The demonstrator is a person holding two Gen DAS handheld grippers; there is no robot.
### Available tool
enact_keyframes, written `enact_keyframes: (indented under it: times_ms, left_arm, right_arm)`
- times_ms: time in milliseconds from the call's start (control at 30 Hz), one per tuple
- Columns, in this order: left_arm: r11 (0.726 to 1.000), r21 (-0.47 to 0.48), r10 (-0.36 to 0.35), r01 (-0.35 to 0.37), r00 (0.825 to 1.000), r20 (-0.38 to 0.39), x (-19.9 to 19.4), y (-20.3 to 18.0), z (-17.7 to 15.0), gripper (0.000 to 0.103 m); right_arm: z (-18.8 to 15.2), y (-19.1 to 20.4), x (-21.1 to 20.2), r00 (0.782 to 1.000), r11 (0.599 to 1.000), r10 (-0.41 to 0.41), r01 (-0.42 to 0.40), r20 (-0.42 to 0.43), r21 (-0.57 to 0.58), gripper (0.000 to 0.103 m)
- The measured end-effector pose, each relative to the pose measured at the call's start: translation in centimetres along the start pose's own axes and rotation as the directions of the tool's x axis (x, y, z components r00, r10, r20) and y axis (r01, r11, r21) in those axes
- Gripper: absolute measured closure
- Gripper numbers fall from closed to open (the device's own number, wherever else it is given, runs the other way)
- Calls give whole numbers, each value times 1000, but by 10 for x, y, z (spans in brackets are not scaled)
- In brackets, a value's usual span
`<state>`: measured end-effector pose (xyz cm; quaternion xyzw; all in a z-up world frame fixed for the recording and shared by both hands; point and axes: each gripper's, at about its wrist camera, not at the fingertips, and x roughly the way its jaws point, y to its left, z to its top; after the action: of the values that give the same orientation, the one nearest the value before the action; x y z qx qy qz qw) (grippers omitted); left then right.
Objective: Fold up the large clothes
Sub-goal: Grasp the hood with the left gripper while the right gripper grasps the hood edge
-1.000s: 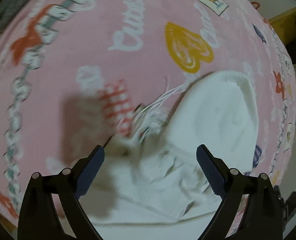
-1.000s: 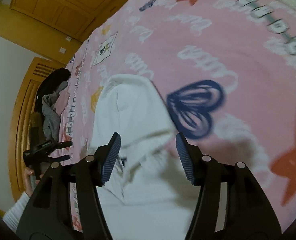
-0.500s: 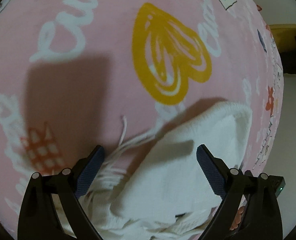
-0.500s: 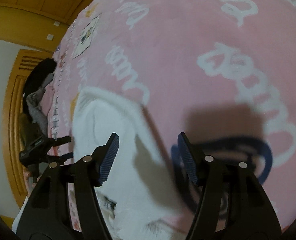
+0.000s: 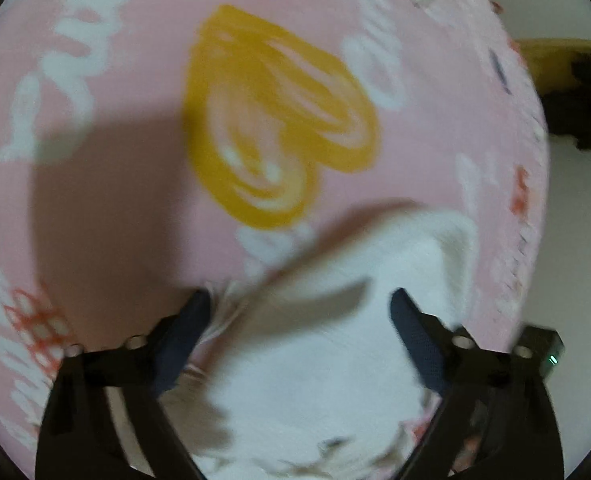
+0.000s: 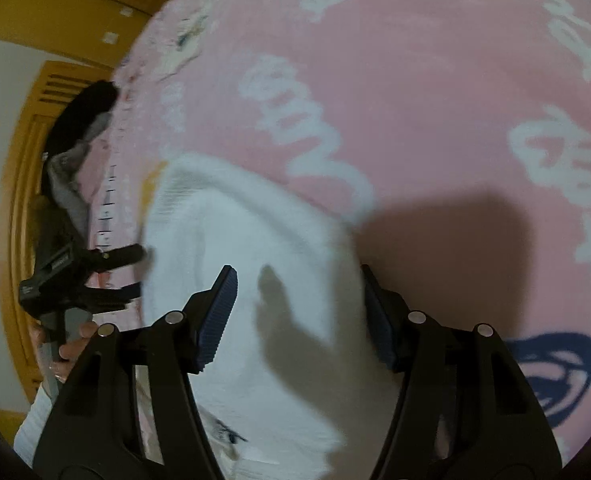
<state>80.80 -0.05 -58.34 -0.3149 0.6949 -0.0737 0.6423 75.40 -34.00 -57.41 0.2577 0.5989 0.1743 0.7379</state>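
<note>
The left gripper [image 5: 299, 312], black with dark blue ribbed pads, has its jaws spread wide apart, and between them lies the white knitted garment [image 5: 335, 352], whose loose fringe strands [image 5: 219, 320] sit just beside the left-hand pad. Whether the pads touch the knit cannot be told, since this view is blurred. The garment's rounded, ribbed end [image 5: 447, 236] points away from the gripper, and a finger-shaped shadow falls across the fabric between the jaws. Beneath the garment spreads a pink bedspread [image 5: 135, 160] printed with white script lettering, a large yellow scribbled heart [image 5: 279, 120] just beyond the garment, and a small red checked motif [image 5: 35, 320] at the left edge. Past the far right edge of the bed show a strip of yellow wood [image 5: 555, 60] and a dark heap [image 5: 587, 112]. The right gripper [image 6: 297, 308], of the same black and blue build, also stands with its jaws open, straddling the same white knitted garment [image 6: 255, 260], which lies flat on the bedspread with its rounded ribbed end [image 6: 183, 184] furthest from the pads. The gripper's shadow falls on the pink cloth to the right, near a dark blue scribbled heart [image 6: 555, 368]. In the right wrist view the left gripper [image 6: 131, 272] appears at the garment's left edge, held in a hand [image 6: 71, 344], with a pile of black and grey clothing [image 6: 75, 152] and yellow wooden panelling [image 6: 23, 160] behind it.
</note>
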Motion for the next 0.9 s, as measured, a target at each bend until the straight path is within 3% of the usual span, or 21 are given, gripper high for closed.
enact_keyframes:
  times_ms: [33,67,133,167,200,333,367,500,700,800,900]
  left_arm:
    - [1000,22,3,-3,1000,-13,1,-3,-2,24]
    - [999,38,22,-21,1000,-20,3,-7,-4,32]
    - [997,62,40,-37,998,-40,8,-13,-5,55]
    - [997,68,31,-28,999,-45,10,-15,-7,76]
    - [997,77,21,-17,998,-52,11,-17,-9,85]
    - [991,130,34,-32,999,-15,0,-26,-20,90]
    - [991,130,27,-25,1000,-13,-3,-26,-20,90]
    - [982,176,66,-70,997,25,-22,-32,-29,90]
    - [964,258,40,-61,996,83,-56,-35,-57,90]
    - [944,313,54,-104,985,165,-76,-33,-84,91]
    - [928,332,71,-169,955,288,-88,-30,-126,90]
  right_arm:
    - [-1,3,2,1000,1000,-9,9,-6,-18,54]
    - [-2,4,3,1000,1000,-13,13,-4,-17,62]
    - [-4,4,4,1000,1000,-21,21,0,-11,69]
    - [-5,4,4,1000,999,-30,30,7,-9,72]
    - [-6,8,3,999,999,-31,31,10,-16,73]
    - [-8,13,-8,998,998,-45,46,37,-38,82]
    - [-8,16,-9,998,998,-41,43,47,-36,89]
    - [-15,35,-31,995,991,-42,54,94,-122,91]
    - [-46,76,-63,983,941,-52,107,176,-320,92]
    - [-72,87,-79,975,919,-38,121,219,-376,92]
    - [-108,93,-94,954,886,-53,181,295,-426,93]
